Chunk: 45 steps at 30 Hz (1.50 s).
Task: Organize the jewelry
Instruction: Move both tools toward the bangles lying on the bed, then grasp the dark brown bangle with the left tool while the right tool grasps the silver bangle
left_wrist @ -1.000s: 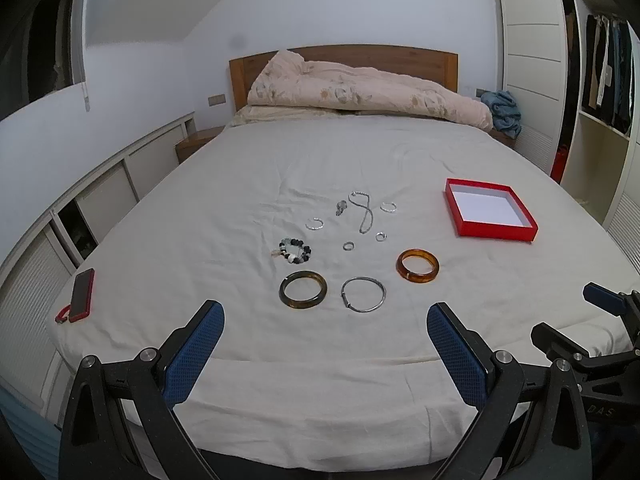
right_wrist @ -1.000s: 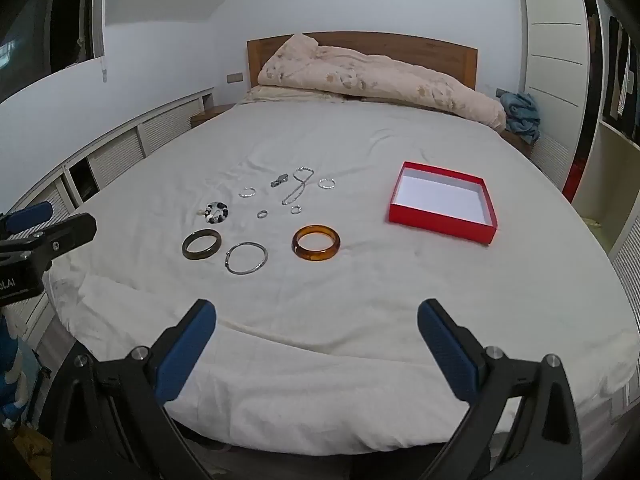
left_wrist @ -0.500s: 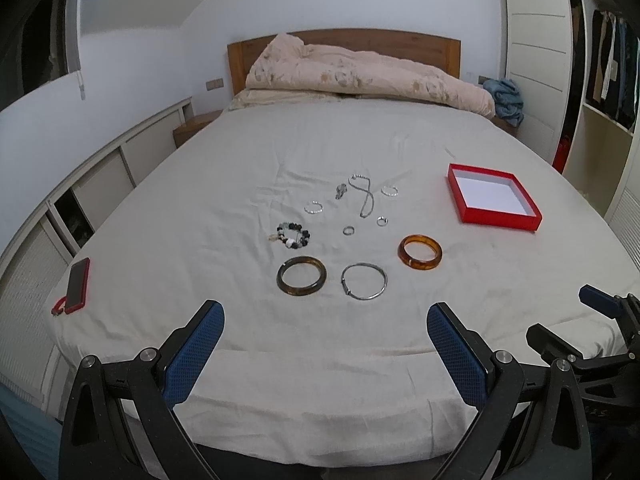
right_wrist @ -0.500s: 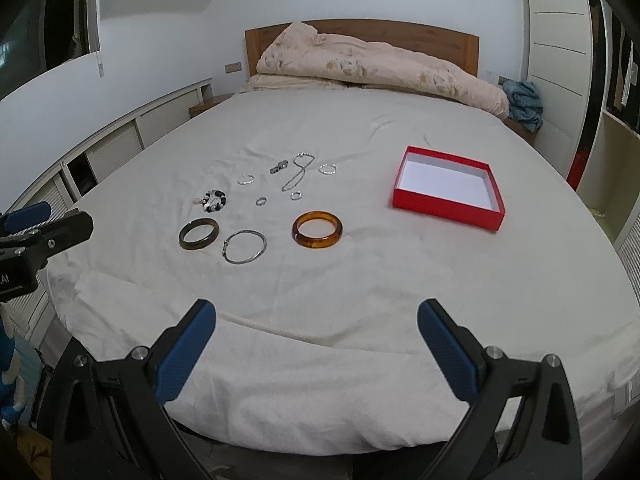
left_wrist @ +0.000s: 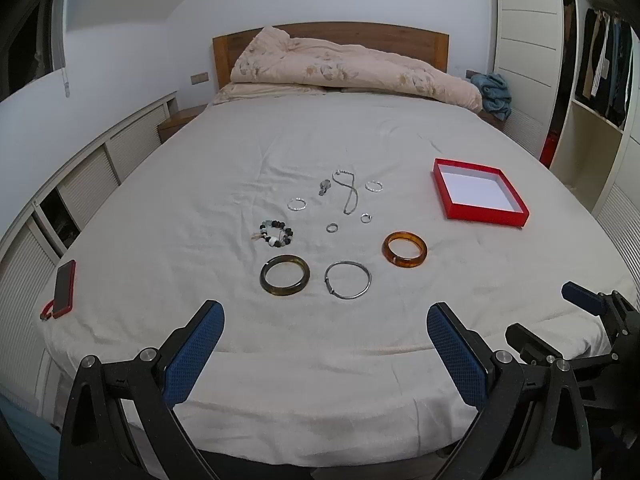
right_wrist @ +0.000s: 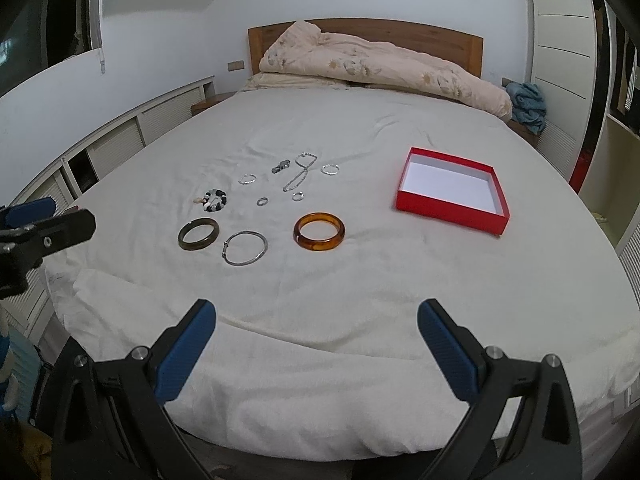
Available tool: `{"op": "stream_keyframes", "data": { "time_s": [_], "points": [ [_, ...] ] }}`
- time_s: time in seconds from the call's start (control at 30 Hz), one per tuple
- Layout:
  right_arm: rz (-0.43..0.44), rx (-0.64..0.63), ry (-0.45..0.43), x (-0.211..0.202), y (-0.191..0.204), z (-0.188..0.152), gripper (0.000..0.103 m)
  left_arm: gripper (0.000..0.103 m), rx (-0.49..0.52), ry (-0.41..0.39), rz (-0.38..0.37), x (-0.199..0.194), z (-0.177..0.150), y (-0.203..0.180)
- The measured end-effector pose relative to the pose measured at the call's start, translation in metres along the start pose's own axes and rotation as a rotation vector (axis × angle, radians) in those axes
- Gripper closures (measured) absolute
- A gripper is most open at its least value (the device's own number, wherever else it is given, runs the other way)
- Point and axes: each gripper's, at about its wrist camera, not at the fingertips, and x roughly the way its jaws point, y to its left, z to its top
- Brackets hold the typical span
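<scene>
Jewelry lies mid-bed on the white sheet (left_wrist: 200,184): amber bangle (left_wrist: 404,249) rightmost, thin silver bangle (left_wrist: 347,279) and dark green bangle (left_wrist: 285,275) in the near row, beaded bracelet (left_wrist: 276,233) behind them, silver chain (left_wrist: 347,194) and small rings further back. Red box (left_wrist: 480,197) sits open, well apart to the right — nothing in it. Left tool (left_wrist: 324,354) and right tool (right_wrist: 316,350) hover over the near bed edge, both spread wide, gripping nothing. Red phone (left_wrist: 64,289) at the bed's left edge.
</scene>
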Motion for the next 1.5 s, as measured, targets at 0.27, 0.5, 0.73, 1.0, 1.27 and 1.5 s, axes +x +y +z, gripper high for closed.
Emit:
{"op": "stream_keyframes", "data": {
  "time_s": [0.27,0.5,0.73,1.0,1.27,1.5],
  "points": [
    [0.002,0.009,0.022,0.009,-0.002,0.001,0.001,0.003,-0.009,0.012,-0.01,0.005,0.005,0.003],
    [0.007,0.015,0.041,0.02,-0.005,0.001,0.001,0.003,-0.017,0.037,-0.012,0.017,0.006,0.006],
    [0.013,0.023,0.072,0.039,-0.01,0.0,0.002,0.003,-0.03,0.068,-0.006,0.042,0.003,0.016],
    [0.105,0.014,0.128,0.085,-0.004,0.008,0.003,0.008,-0.1,0.135,0.019,0.104,0.002,0.055],
    [0.262,-0.035,0.191,0.154,0.026,0.024,0.022,0.033,-0.127,0.212,0.028,0.184,0.012,0.082],
    [0.325,-0.075,0.233,0.21,0.054,0.036,0.029,0.048,-0.153,0.288,0.047,0.238,0.011,0.101]
  ]
}}
